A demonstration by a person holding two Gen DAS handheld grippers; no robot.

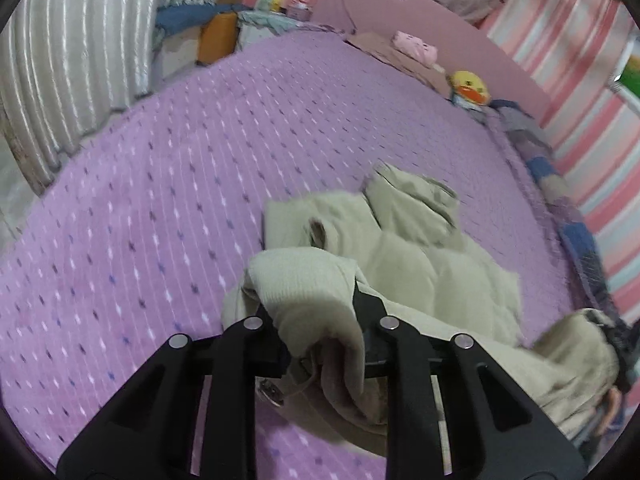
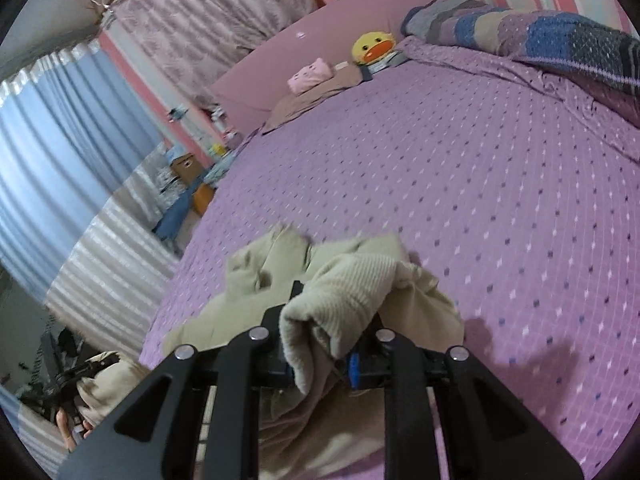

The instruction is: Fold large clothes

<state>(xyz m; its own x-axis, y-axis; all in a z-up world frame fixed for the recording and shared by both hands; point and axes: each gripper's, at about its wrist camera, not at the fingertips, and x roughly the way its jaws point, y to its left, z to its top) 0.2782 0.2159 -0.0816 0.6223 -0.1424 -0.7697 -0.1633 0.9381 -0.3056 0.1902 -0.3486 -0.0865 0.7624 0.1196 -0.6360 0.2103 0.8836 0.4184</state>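
A beige puffer jacket (image 1: 420, 264) lies crumpled on the purple bedspread (image 1: 180, 184). My left gripper (image 1: 316, 320) is shut on its ribbed hem or cuff (image 1: 304, 280) and holds it above the bed. My right gripper (image 2: 332, 320) is shut on another ribbed edge (image 2: 344, 292) of the same jacket (image 2: 280, 264). The right gripper with cloth in it shows at the lower right of the left wrist view (image 1: 592, 340). The left gripper shows at the lower left of the right wrist view (image 2: 80, 376). The fingertips of both are hidden by cloth.
A pink headboard (image 1: 440, 36) with a pink plush (image 1: 416, 46) and a yellow duck plush (image 1: 470, 86) stands at the far end. A patchwork blanket (image 2: 540, 32) runs along the striped wall. Curtains (image 1: 72, 60) and boxes (image 1: 218, 36) stand beside the bed.
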